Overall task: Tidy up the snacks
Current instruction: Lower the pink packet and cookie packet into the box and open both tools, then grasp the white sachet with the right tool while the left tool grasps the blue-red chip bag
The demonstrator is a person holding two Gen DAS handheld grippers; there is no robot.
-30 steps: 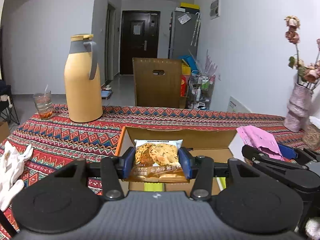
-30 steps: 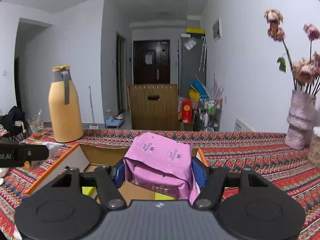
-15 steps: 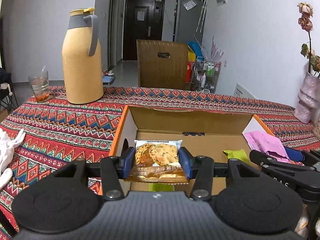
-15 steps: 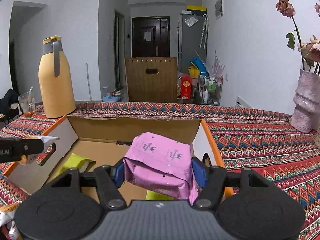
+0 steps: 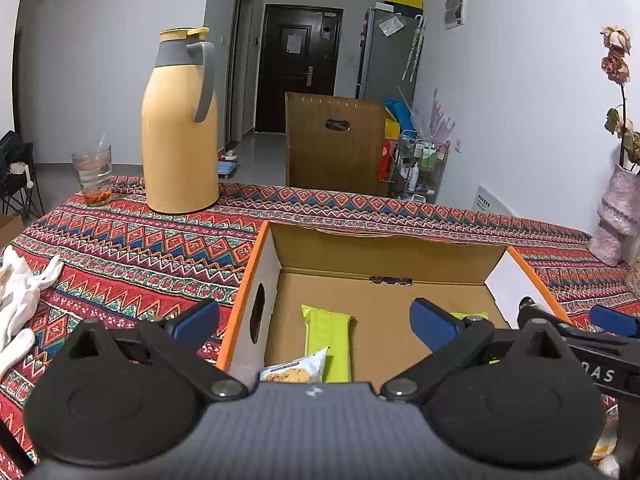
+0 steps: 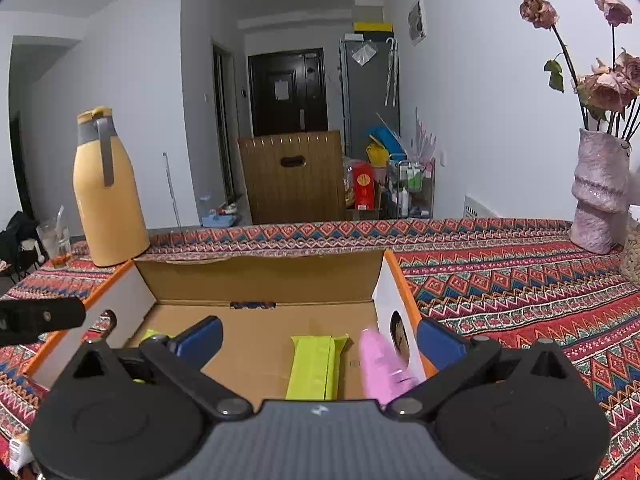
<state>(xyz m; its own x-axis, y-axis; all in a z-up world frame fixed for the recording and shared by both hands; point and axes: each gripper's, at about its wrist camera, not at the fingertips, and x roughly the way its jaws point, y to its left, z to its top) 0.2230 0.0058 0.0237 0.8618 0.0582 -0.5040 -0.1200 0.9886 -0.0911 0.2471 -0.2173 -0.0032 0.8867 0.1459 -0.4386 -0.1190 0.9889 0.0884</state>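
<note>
Left tool [image 5: 314, 318] is opening wide w/ nothing in it; cookie pack [image 5: 296, 368] lies in the box [image 5: 384, 252] on the bench [image 5: 132, 256]. Right tool [image 6: 318, 340] is opening too; pink pack [image 6: 382, 364] leans by the box's right wall.

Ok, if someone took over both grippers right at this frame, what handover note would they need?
Left gripper: jaws opening wide, nothing between the pads; it hangs over the near left part of the cardboard box.
Right gripper: jaws also opening, nothing gripped; it hangs over the box's right side.
In the box: cookie packet at the near edge, pink packet blurred beside the right wall, apparently dropping, and green bars on the floor.
Done: those snacks are in the box.
Left: a snack wrapper shows at the bottom left edge of the right view, outside the box; check for more out of view.
</note>
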